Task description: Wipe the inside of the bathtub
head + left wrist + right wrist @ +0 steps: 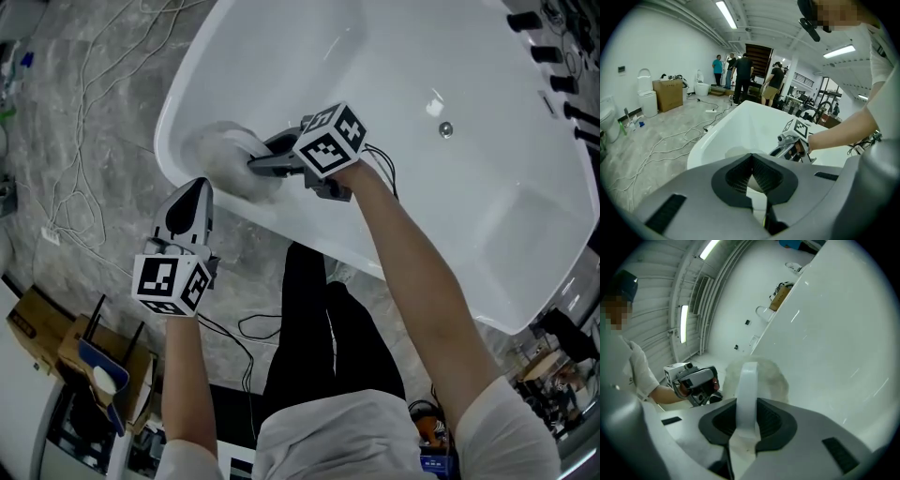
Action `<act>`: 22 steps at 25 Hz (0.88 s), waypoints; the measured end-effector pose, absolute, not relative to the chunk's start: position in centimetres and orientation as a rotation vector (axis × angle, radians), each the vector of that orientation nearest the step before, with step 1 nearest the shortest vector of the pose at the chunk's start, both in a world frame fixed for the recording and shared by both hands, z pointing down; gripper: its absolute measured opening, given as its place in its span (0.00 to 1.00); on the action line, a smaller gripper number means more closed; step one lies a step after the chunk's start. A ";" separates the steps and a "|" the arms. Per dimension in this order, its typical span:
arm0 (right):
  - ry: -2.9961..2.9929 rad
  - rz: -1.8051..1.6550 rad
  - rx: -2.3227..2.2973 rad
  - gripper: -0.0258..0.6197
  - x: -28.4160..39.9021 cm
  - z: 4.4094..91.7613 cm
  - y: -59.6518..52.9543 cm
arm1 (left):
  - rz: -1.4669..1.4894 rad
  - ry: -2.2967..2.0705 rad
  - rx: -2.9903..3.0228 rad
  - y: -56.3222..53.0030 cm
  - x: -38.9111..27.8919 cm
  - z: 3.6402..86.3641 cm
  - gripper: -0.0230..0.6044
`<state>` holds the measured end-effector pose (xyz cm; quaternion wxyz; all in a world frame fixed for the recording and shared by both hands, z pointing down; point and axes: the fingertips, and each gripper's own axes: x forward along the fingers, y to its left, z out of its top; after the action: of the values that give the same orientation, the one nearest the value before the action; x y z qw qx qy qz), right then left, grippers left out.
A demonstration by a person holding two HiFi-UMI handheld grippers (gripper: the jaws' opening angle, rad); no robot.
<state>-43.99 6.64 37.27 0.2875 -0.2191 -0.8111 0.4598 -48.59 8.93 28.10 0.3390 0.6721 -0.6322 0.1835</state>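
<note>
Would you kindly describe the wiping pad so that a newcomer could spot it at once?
Start at the large white bathtub in the head view and go to its rounded end at the left, just inside the rim. There the right gripper is shut on a fluffy white pad against the inner wall. It is the only soft, fuzzy thing on the glossy tub.

White short-sleeved shirt [328, 433], black trousers [317, 328], grey left gripper [196, 193] and right gripper [261, 160], each with black-and-white marker cube [330, 139], thin black cables [246, 328]
</note>
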 end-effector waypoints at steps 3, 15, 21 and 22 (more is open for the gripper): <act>-2.135 1.290 -0.683 0.19 -44.0 37.7 6.7 | 0.520 -1.640 1.818 7.9 -48.9 28.3 0.06; -1.977 1.422 -0.900 0.19 -45.4 38.9 7.6 | 0.534 -1.627 1.876 8.7 -49.9 28.2 0.06; -1.893 1.361 -0.978 0.19 -46.4 39.0 7.3 | 0.517 -1.597 1.881 7.5 -49.9 29.2 0.06; -1.884 1.367 -0.984 0.19 -46.1 38.9 7.3 | 0.514 -1.588 1.888 7.4 -49.6 29.2 0.06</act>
<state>-46.06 7.29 38.90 0.3024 -0.3711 -0.7107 0.5155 -49.65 7.36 29.21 0.3059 0.7132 -0.6000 0.1942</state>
